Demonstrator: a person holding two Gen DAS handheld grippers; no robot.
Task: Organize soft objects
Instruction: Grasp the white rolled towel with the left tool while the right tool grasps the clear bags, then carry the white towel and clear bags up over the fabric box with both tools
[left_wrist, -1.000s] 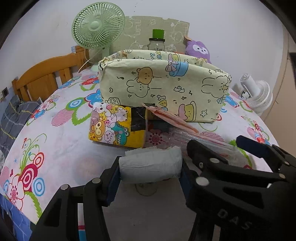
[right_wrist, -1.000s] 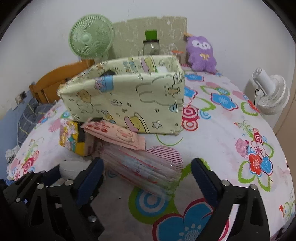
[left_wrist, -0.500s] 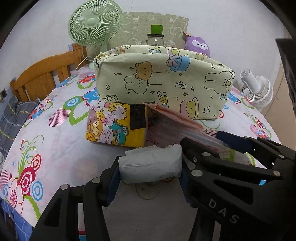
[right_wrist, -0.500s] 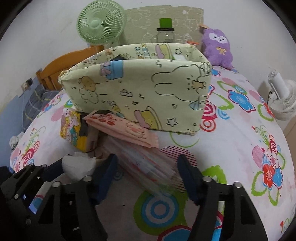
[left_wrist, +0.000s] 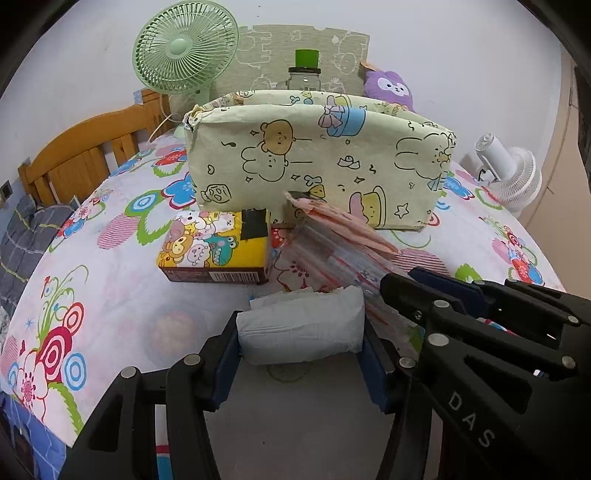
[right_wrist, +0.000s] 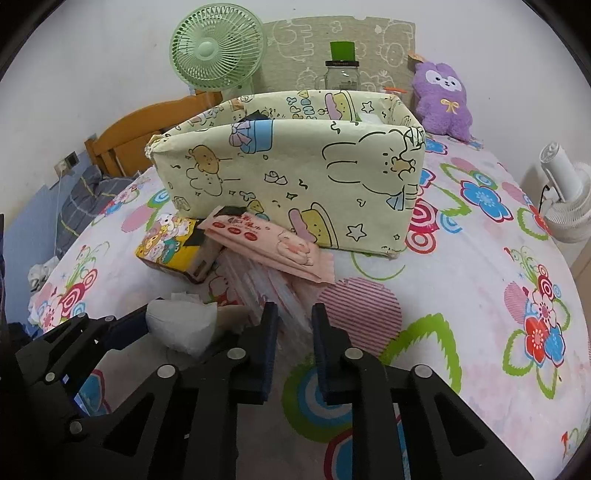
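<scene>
My left gripper (left_wrist: 300, 338) is shut on a white rolled tissue pack (left_wrist: 301, 332), held just above the flowered cloth; the pack also shows in the right wrist view (right_wrist: 183, 325). My right gripper (right_wrist: 293, 325) is shut on a clear plastic pack with pink stripes (right_wrist: 269, 288), seen in the left wrist view too (left_wrist: 332, 254). A pink wipes pack (right_wrist: 269, 245) lies on top of it. A yellow cartoon tissue box (left_wrist: 216, 247) lies to the left. The pale yellow cartoon fabric bin (left_wrist: 321, 162) stands behind them, open at the top.
A green fan (left_wrist: 184, 48), a glass jar with a green lid (left_wrist: 304, 72) and a purple plush (right_wrist: 443, 99) stand behind the bin. A white fan (left_wrist: 509, 177) is at the right edge. A wooden bed rail (left_wrist: 81, 155) is at the left.
My right gripper has closed from wide open onto the clear striped pack. My left gripper still holds the white tissue pack and has moved a little closer to the bin.
</scene>
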